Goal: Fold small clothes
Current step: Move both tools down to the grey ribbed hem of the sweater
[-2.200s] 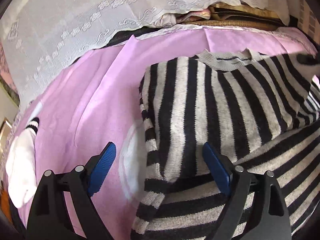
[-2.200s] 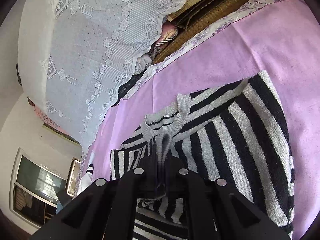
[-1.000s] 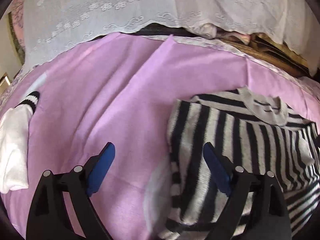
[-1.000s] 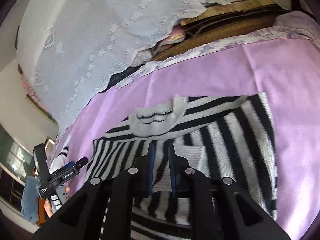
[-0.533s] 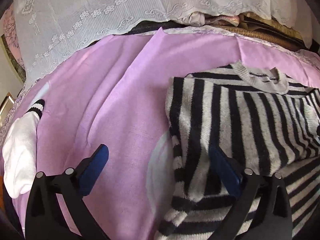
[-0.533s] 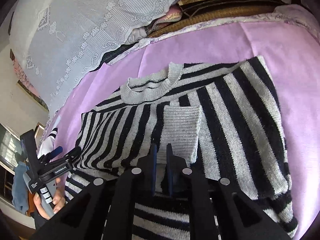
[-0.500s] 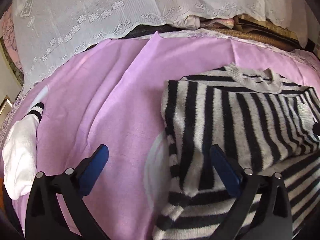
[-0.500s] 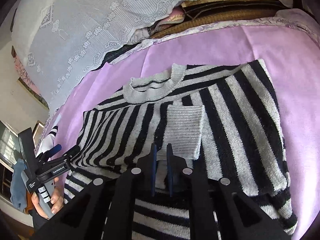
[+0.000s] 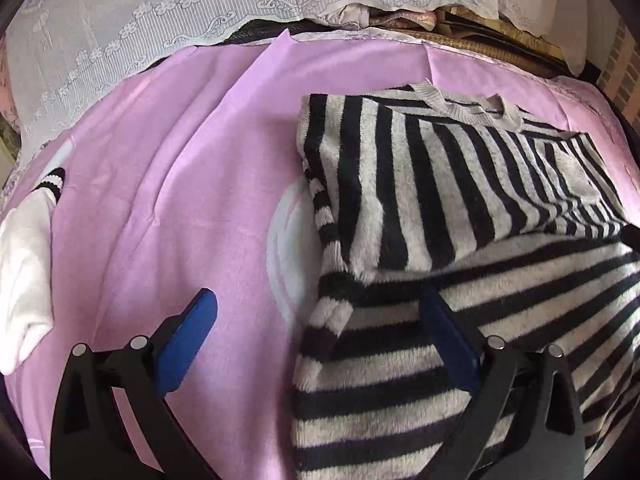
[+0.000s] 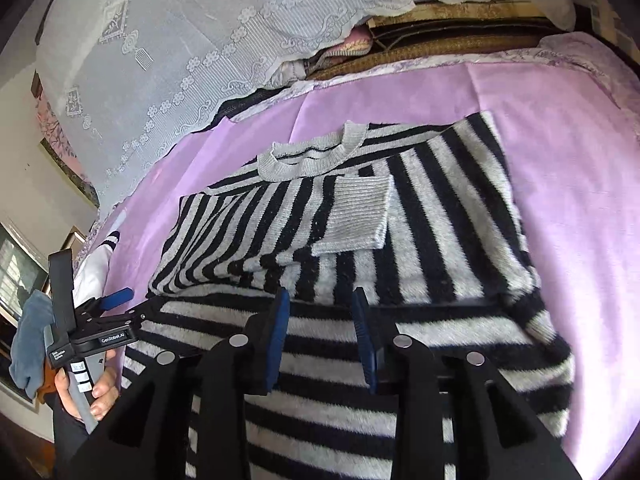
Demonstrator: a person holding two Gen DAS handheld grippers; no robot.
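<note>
A black-and-grey striped sweater lies on a pink sheet, collar at the far side, both sleeves folded across its chest. In the right wrist view the sweater shows a grey cuff lying on top. My left gripper is open and empty, hovering over the sweater's left edge near the hem. It also shows in the right wrist view, held by a hand. My right gripper is open and empty above the sweater's lower half.
A white garment with a black-striped cuff lies at the sheet's left edge. White lace cloth covers a pile at the far side, with stacked fabrics beside it. Bare pink sheet lies right of the sweater.
My right gripper let go of the sleeve cuff, opened and drew back toward the hem. The cuff now lies flat on the chest. My left gripper shifted slightly closer to the sweater's left edge.
</note>
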